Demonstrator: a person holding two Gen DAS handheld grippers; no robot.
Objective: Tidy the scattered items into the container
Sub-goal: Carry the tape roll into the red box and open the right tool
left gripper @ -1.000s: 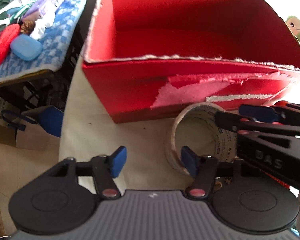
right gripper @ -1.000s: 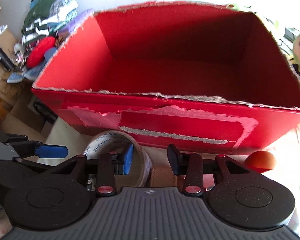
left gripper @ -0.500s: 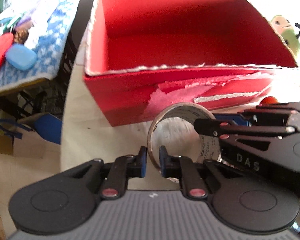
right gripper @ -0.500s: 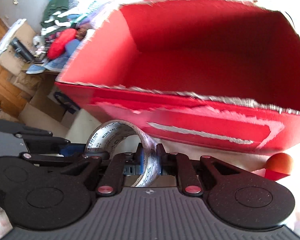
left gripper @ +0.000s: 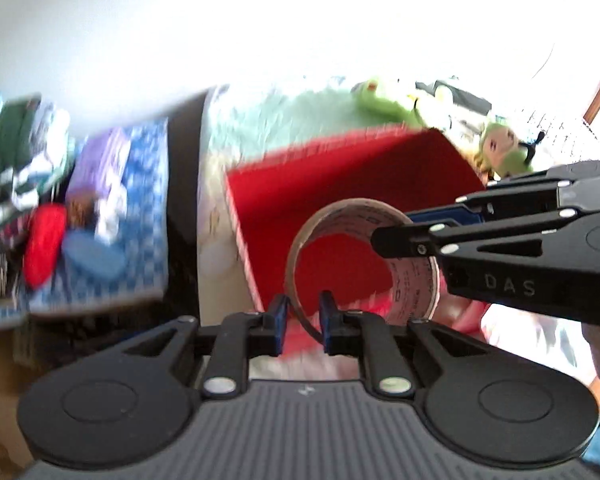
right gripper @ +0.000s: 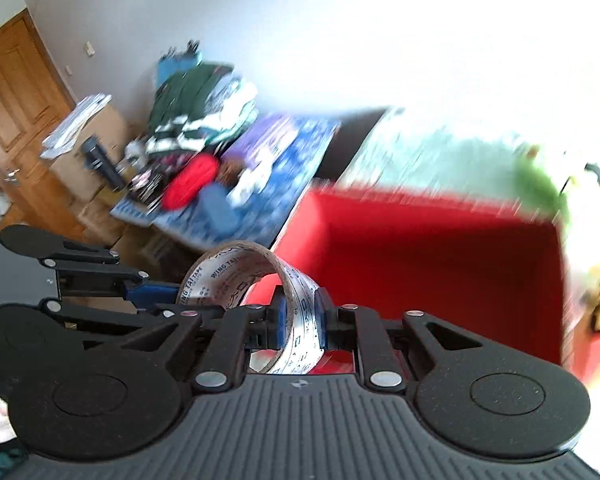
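Observation:
A roll of clear printed tape [left gripper: 414,280] hangs in the air, gripped from two sides. My left gripper [left gripper: 303,314] is shut on the near part of its band. My right gripper [left gripper: 412,226] comes in from the right and is shut on the far right part. In the right wrist view the tape roll [right gripper: 236,268] stands on edge, with the right gripper [right gripper: 300,316] pinching its band and the left gripper [right gripper: 160,294] clamped on its left side. The open red box [left gripper: 340,168] lies below and beyond the roll, and the red box [right gripper: 440,260] shows a bare inside.
Left of the box stands a side table under a blue checked cloth [right gripper: 300,168], with a red pouch [right gripper: 190,182], a blue case [right gripper: 218,210] and a pile of clothes [right gripper: 196,120]. Green plush toys [left gripper: 504,150] sit behind the box. A wooden door [right gripper: 16,88] and cardboard boxes [right gripper: 96,132] are at the far left.
Both grippers shut on the tape roll, which stood on the table in front of the box. They then lifted it together, so the box now sits lower in both views.

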